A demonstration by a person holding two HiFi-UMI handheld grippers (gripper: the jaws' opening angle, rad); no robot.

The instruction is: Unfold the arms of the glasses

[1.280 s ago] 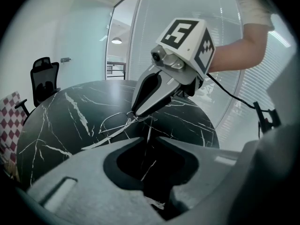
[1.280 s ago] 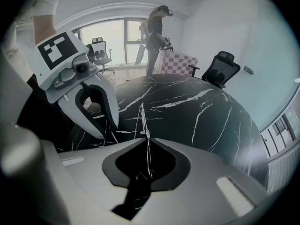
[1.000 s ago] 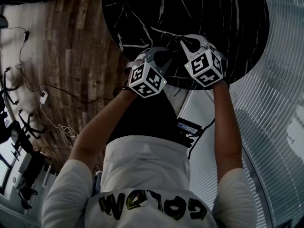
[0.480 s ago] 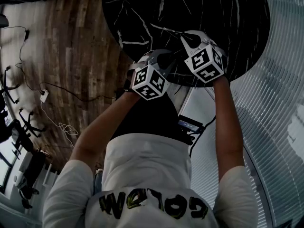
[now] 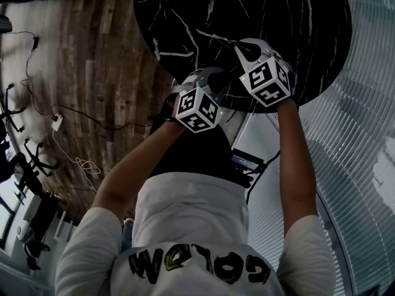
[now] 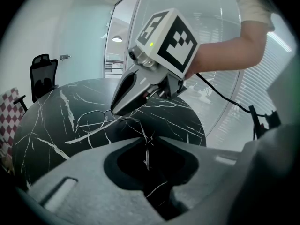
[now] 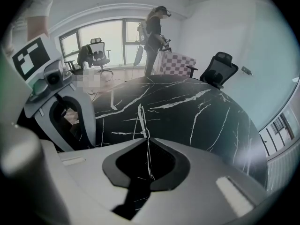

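Both grippers are on the glasses [image 6: 93, 120] now, holding them just above the black marble table [image 5: 185, 17] near its front edge. The left gripper [image 6: 146, 142] is pinched tight on a thin temple wire, and the right gripper [image 7: 144, 137] is closed on the frame. Since the last look, the left gripper has edged slightly rightward, closer to its partner, while the right barely moves.

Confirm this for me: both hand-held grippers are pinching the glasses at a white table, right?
Not quite: the table is black with white veins, as the left gripper view shows. The left hand-held gripper and the right hand-held gripper are both pinching the glasses.
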